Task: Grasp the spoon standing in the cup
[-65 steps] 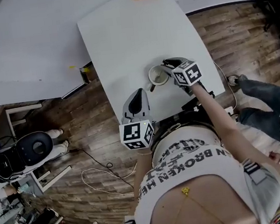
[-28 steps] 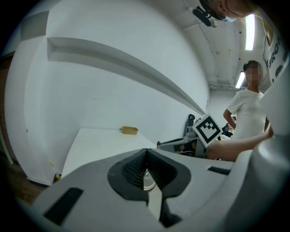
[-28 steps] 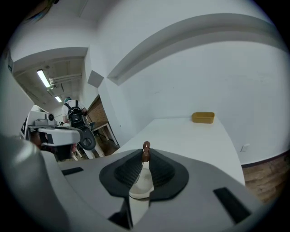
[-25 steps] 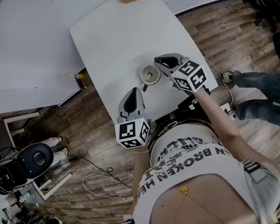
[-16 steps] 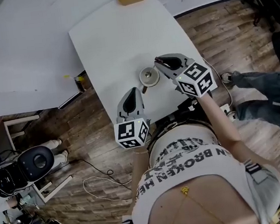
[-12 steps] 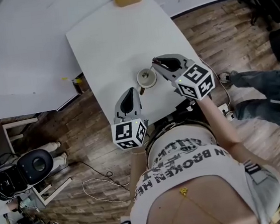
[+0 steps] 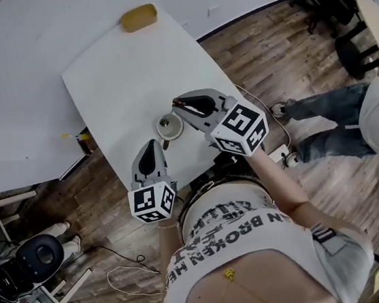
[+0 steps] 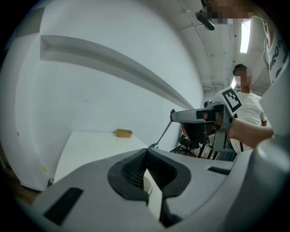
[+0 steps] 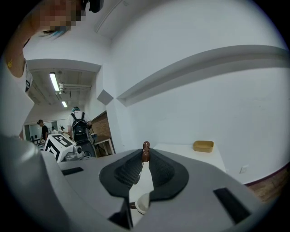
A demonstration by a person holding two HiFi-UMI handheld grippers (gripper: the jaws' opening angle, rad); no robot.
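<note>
Head view: cup [image 7: 170,125] near table's [image 7: 118,74] front edge | right gripper [image 7: 179,102] above it, clamped on spoon [image 9: 145,153] handle | left gripper [image 7: 152,145] closed, empty.

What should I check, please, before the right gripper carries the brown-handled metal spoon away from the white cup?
1. Right gripper shut on the brown-handled metal spoon: ok.
2. Grip depth: only the handle's end sits at the jaw tips, so it may slip: not ok.
3. White cup upright on the white table: ok.
4. Spoon bowl clear of the cup rim: cannot tell.
5. Left gripper shut, empty, apart from the cup: ok.
</note>
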